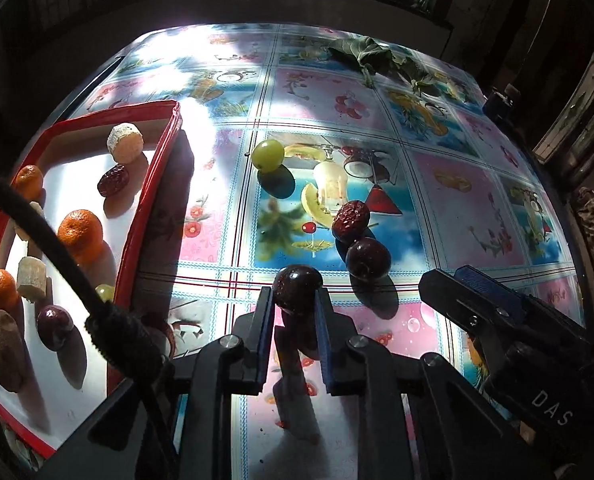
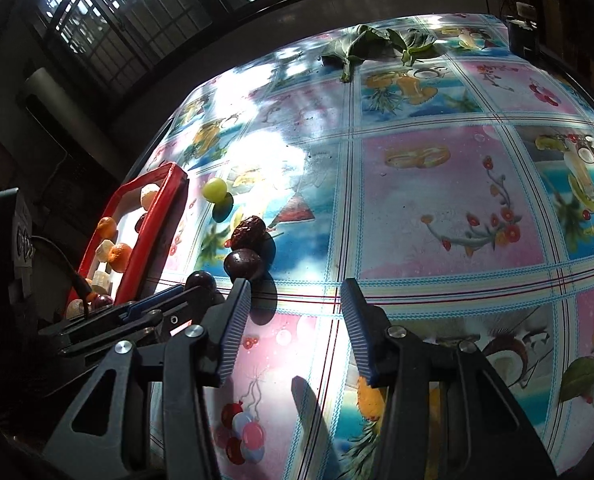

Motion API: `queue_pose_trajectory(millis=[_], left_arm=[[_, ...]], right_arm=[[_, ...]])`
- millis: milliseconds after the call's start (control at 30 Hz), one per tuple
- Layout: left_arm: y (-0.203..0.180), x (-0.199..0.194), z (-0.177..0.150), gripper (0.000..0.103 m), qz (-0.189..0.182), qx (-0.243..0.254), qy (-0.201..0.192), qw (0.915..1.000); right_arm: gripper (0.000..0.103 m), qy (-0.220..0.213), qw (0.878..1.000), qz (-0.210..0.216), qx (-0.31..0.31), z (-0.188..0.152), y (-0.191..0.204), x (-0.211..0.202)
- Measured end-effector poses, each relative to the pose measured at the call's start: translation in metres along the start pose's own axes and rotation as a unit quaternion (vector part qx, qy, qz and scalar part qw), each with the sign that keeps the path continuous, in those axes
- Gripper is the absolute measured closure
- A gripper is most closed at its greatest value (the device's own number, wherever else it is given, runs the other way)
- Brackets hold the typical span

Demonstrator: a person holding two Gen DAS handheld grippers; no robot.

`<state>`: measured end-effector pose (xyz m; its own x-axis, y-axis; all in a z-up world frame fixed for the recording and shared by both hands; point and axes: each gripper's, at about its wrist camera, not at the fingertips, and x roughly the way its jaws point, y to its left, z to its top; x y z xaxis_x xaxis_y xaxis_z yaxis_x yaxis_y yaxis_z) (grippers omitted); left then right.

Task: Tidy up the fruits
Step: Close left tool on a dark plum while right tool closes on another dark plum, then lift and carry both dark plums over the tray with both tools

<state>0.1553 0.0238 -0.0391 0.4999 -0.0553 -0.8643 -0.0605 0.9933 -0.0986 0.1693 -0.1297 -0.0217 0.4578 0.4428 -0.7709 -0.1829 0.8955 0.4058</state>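
Note:
My left gripper is shut on a dark plum, held just above the patterned table; it also shows in the right wrist view. Another dark plum, a wrinkled red date and a green grape lie on the table ahead. A red-rimmed tray at the left holds oranges, a date, a plum, a grape and pale chunks. My right gripper is open and empty, to the right of the left one, near the second plum.
The table wears a glossy fruit-print cloth. Green leaves lie at the far edge. A dark object stands at the far right corner. A black cable crosses in front of the tray. Barred windows and a wall stand behind.

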Motion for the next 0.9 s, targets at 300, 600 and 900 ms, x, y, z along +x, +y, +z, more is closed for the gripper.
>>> queue_pose_trajectory(millis=[300, 600, 900], left_arm=[[0.034, -0.011, -0.009, 0.085, -0.040, -0.037, 0.009, 0.9985], [0.045, -0.020, -0.019, 0.085, -0.047, -0.057, 0.012, 0.9972], [0.041, -0.042, -0.030, 0.085, -0.043, -0.058, 0.000, 0.9974]], right_arm=[[0.063, 0.032, 0.998, 0.003, -0.052, 0.008, 0.032, 0.034], [0.074, 0.035, 0.996, -0.013, -0.080, 0.005, 0.045, 0.038], [0.074, 0.003, 0.999, 0.010, -0.049, -0.011, 0.039, -0.010]])
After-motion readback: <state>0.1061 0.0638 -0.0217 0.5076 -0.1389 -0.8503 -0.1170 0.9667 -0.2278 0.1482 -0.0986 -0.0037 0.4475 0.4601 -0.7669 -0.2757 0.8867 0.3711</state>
